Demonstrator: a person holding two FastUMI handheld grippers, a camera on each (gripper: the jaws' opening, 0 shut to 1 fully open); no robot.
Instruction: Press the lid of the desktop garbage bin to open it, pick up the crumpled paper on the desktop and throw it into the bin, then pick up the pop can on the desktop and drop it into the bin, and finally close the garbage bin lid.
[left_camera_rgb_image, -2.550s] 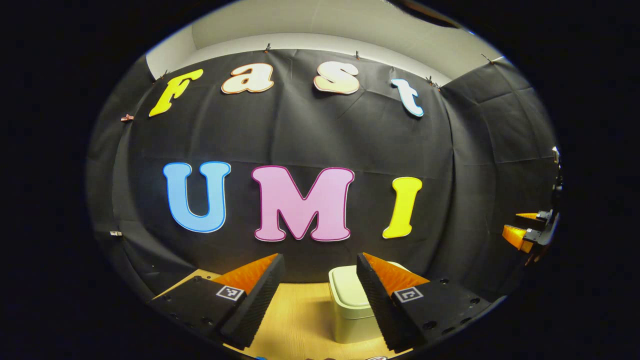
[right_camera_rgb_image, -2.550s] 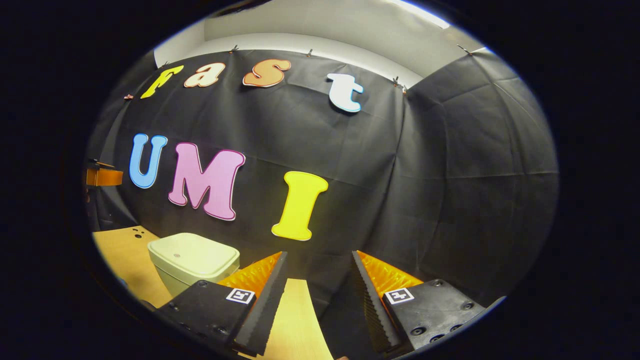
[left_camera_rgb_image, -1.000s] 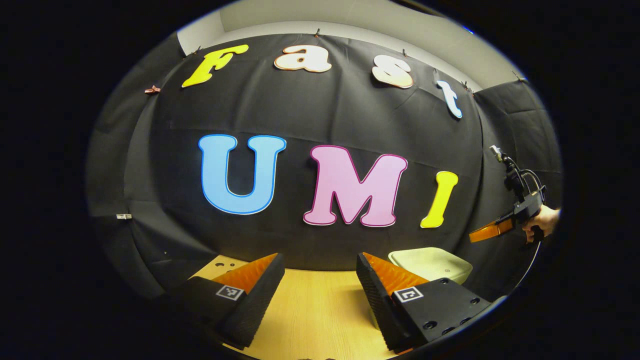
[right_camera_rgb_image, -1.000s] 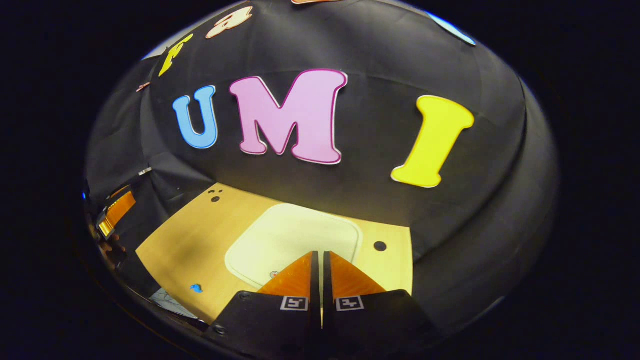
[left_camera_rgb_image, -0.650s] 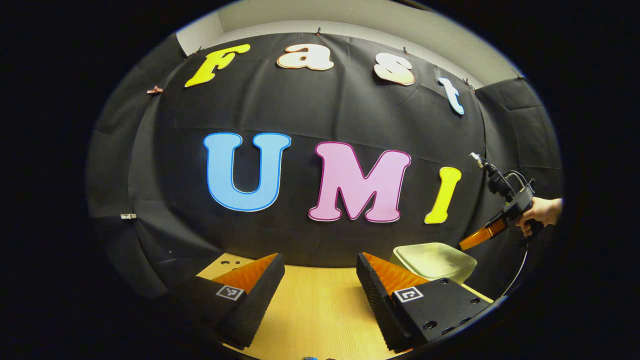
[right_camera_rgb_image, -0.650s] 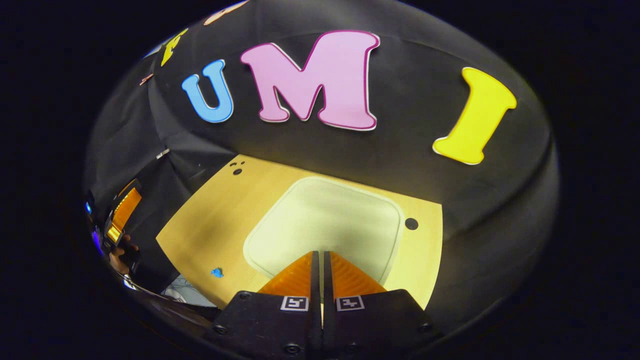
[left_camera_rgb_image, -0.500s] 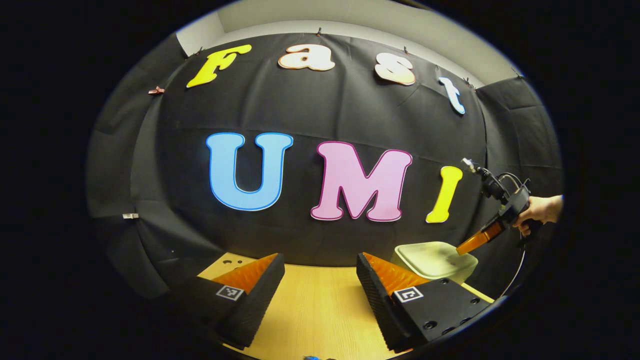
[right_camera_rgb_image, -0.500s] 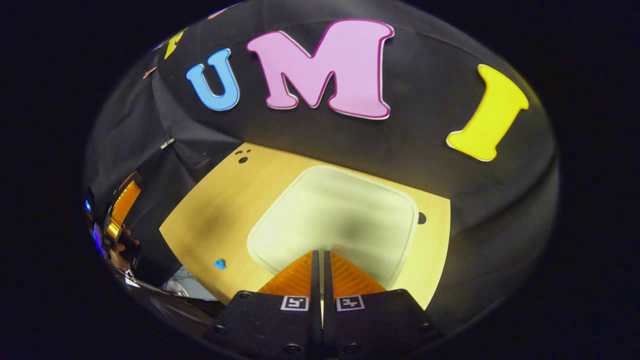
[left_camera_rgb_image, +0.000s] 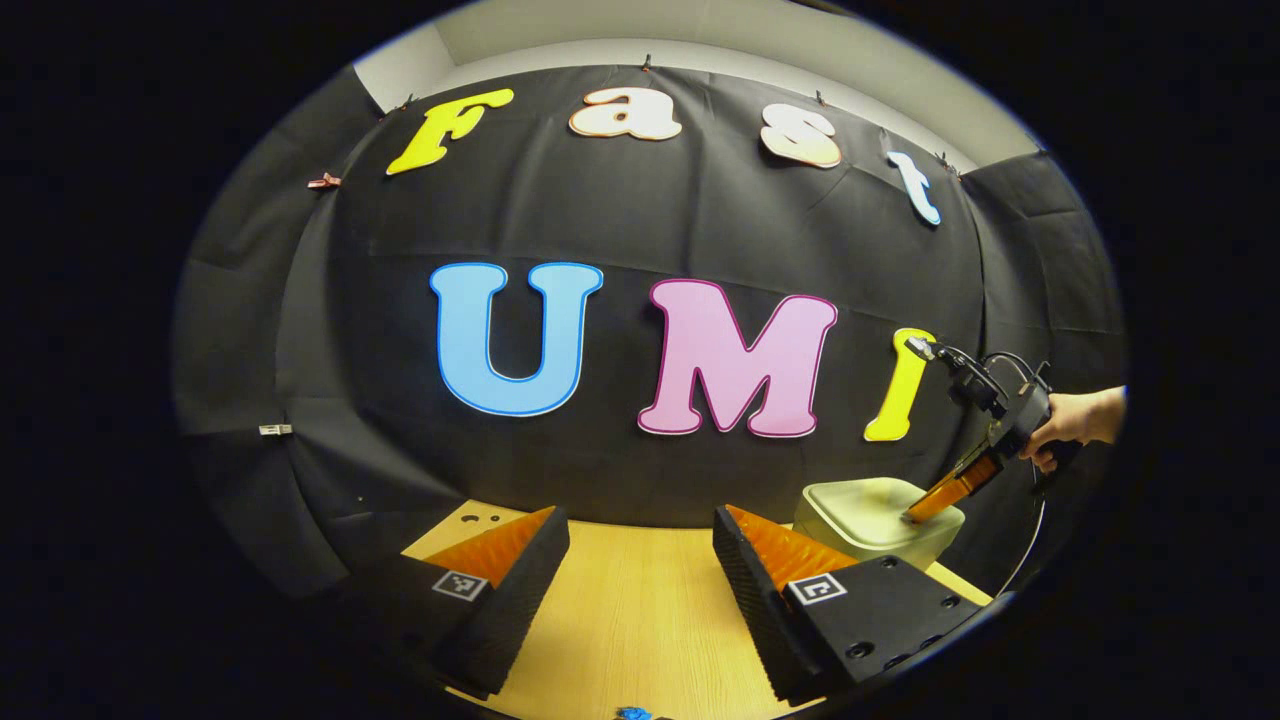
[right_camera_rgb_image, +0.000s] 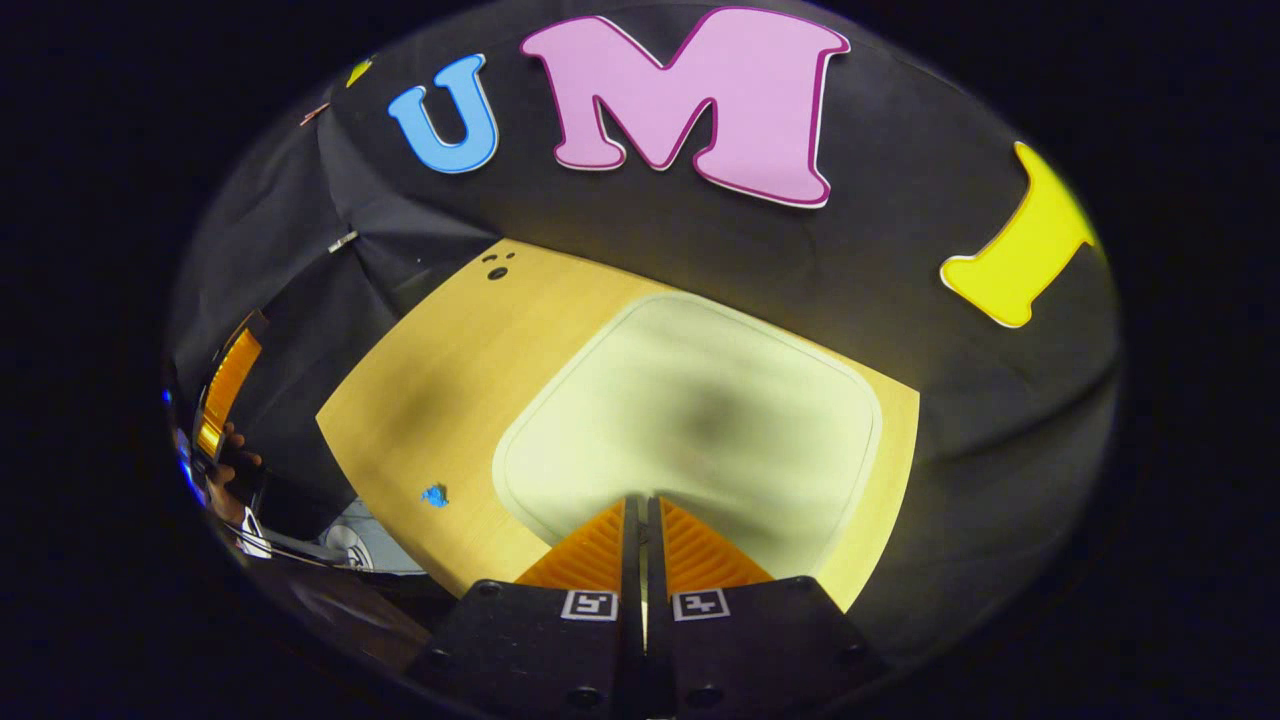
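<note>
Right tool (right_camera_rgb_image: 640, 505) clenched, tips on bin lid (right_camera_rgb_image: 700, 420); left tool (left_camera_rgb_image: 640, 530) released above desk (left_camera_rgb_image: 620, 620).

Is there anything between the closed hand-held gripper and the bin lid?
No. In the right gripper view, the shut right hand-held gripper points straight at the lid, nothing between. In the left gripper view its tip appears to touch the lid.

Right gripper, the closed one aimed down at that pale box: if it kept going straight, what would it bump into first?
Most likely the bin lid. The right gripper, fingers together, points straight at it, and may already be touching.
</note>
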